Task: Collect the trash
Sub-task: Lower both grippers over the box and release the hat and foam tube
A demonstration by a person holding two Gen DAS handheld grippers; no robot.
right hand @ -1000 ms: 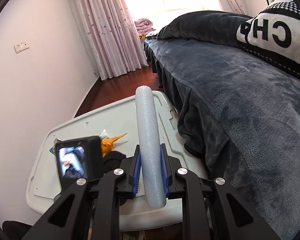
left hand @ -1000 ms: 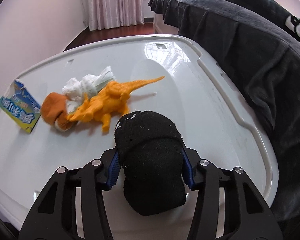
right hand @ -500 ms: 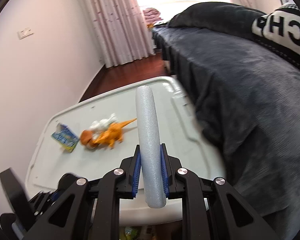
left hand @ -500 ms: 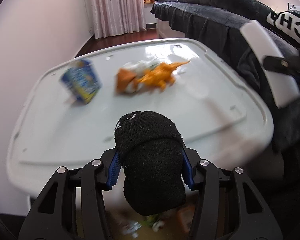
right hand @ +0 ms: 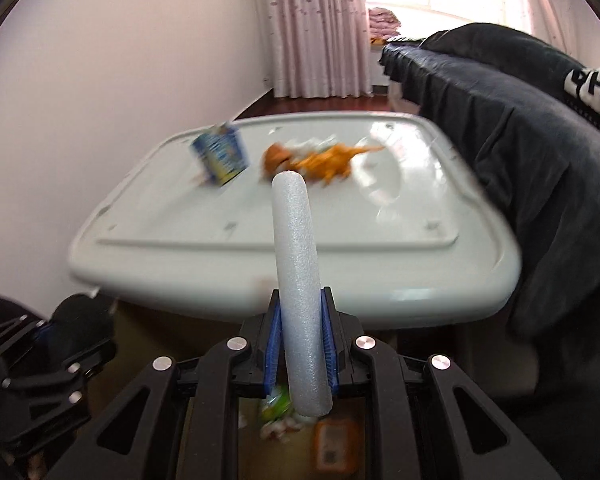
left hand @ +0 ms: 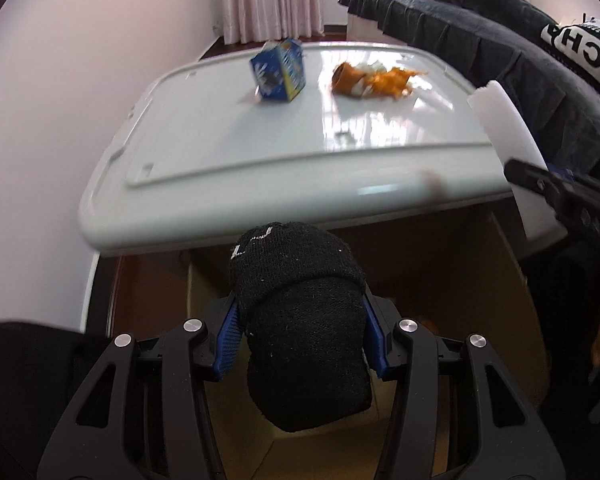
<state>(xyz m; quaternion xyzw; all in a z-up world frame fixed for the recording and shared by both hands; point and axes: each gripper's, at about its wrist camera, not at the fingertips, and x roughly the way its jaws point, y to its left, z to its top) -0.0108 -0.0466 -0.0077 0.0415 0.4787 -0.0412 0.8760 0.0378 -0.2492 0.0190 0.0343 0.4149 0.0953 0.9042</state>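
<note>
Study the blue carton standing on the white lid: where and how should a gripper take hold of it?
Grip the blue carton across its two flat side faces, coming down from above. It stands upright and apart from the orange toy, so its sides are free and parallel.

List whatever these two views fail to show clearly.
- Cardboard box interior: left wrist view, mostly hidden behind black sock and left gripper.
- Trash in the box: right wrist view, blurred, half covered by foam tube.
- Blue carton print: motion-blurred, unreadable.
</note>
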